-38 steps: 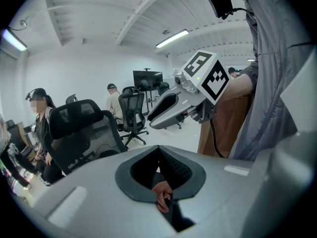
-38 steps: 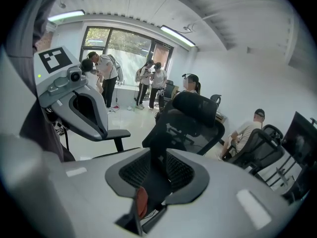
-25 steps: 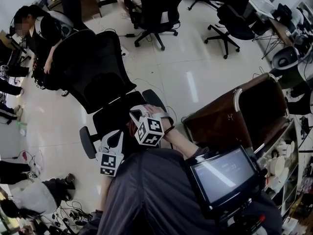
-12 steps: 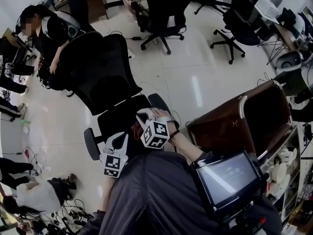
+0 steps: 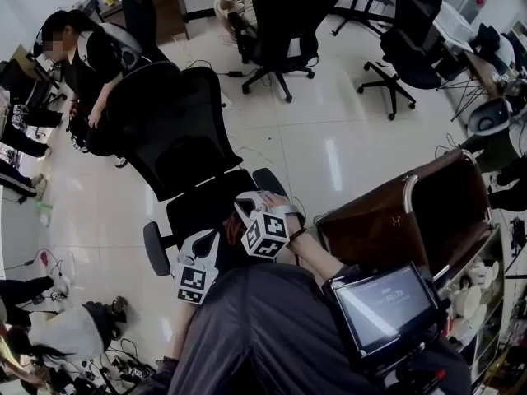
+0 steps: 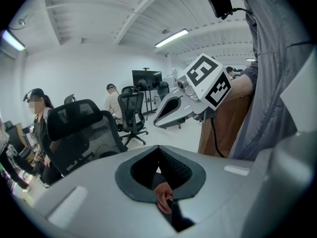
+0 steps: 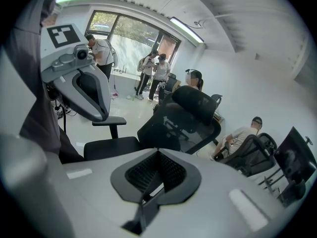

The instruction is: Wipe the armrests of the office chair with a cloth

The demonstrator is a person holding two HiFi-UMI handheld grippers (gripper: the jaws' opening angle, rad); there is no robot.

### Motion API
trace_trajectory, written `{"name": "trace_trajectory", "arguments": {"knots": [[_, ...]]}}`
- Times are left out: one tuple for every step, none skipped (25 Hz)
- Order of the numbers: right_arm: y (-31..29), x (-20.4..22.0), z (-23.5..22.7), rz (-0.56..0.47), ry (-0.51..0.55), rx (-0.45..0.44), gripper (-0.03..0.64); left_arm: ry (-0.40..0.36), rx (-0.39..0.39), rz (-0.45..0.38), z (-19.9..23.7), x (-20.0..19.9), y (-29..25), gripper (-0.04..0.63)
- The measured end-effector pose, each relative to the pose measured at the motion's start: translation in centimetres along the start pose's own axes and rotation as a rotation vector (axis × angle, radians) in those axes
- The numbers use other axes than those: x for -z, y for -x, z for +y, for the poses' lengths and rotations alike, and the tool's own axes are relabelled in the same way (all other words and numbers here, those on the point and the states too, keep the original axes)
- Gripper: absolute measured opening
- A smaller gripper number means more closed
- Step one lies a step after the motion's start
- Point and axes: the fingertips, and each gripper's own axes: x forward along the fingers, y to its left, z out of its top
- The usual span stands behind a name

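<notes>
A black office chair [image 5: 169, 126] with a mesh back stands in front of me, one armrest [image 5: 154, 248] at the left and the other [image 5: 268, 179] at the right. My left gripper [image 5: 211, 234] hovers over the front of the seat [image 5: 198, 204], shut on a small reddish cloth [image 6: 163, 198], which also shows as the cloth [image 5: 228, 223] between the two grippers. My right gripper [image 5: 240, 202] is just right of it above the seat, shut with nothing in it. In the right gripper view the chair [image 7: 185, 115] and one armrest [image 7: 109, 121] lie ahead of the gripper [image 7: 158, 153].
A brown chair [image 5: 395, 208] stands close on the right, beside a tablet screen [image 5: 383, 304]. More black office chairs [image 5: 280, 19] and seated people [image 5: 78, 48] are further off. Cables and bags [image 5: 74, 332] lie on the glossy floor at the left.
Both grippers keep their places over the seat. Only the head camera has shifted a little, so the scene sits slightly lower in view.
</notes>
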Motion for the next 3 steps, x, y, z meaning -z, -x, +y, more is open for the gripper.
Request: {"name": "trace_trajectory", "arguments": {"knots": [[0.11, 0.08, -0.27, 0.001, 0.002, 0.004, 0.002, -0.003, 0.002, -0.004, -0.02, -0.19, -0.23, 0.015], [0.27, 0.19, -0.61, 0.002, 0.005, 0.010, 0.002, -0.006, 0.005, -0.008, -0.05, -0.43, -0.50, 0.015], [0.43, 0.30, -0.97, 0.003, 0.007, 0.016, 0.002, -0.009, 0.008, -0.013, -0.08, -0.70, -0.79, 0.015]]}}
